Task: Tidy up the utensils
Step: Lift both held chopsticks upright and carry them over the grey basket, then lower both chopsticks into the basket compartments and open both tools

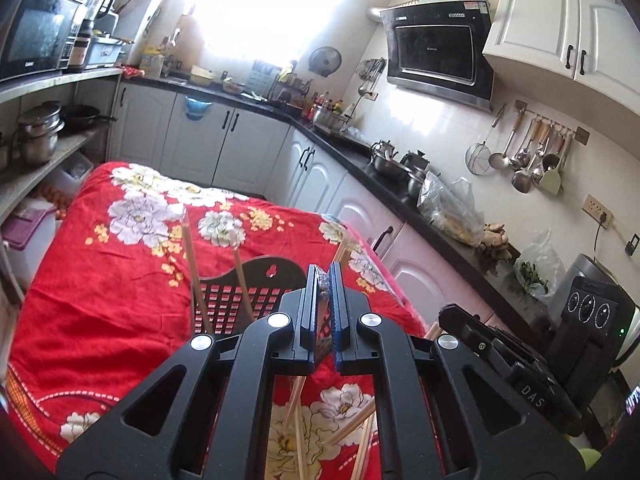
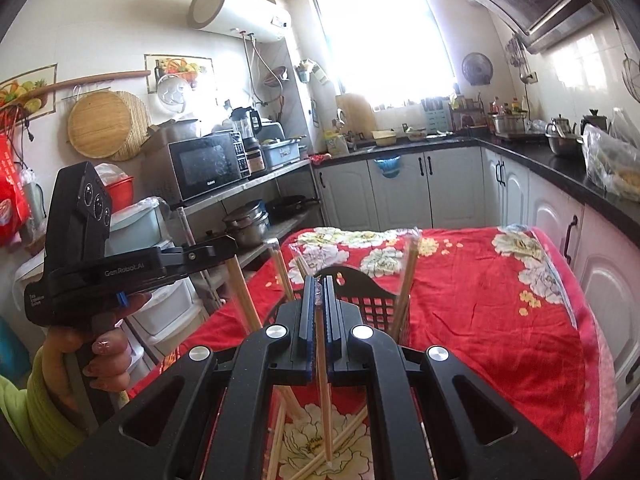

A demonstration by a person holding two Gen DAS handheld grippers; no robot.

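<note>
A black slotted utensil basket (image 1: 248,300) (image 2: 360,300) stands on the red floral cloth (image 1: 100,300) (image 2: 480,300), with wrapped wooden chopsticks (image 1: 192,264) (image 2: 404,280) standing in it. More wrapped chopsticks (image 1: 352,428) (image 2: 344,436) lie loose on the cloth below both grippers. My left gripper (image 1: 325,280) is shut, with nothing clearly between its pads. My right gripper (image 2: 319,292) is shut on one wrapped chopstick (image 2: 324,380) that hangs down between the fingers, just in front of the basket.
The left gripper's body (image 2: 100,264) and the hand holding it are at the left of the right wrist view. White cabinets and a black counter (image 1: 360,160) run behind and to the right of the table. A shelf with a microwave (image 2: 208,164) stands on the left.
</note>
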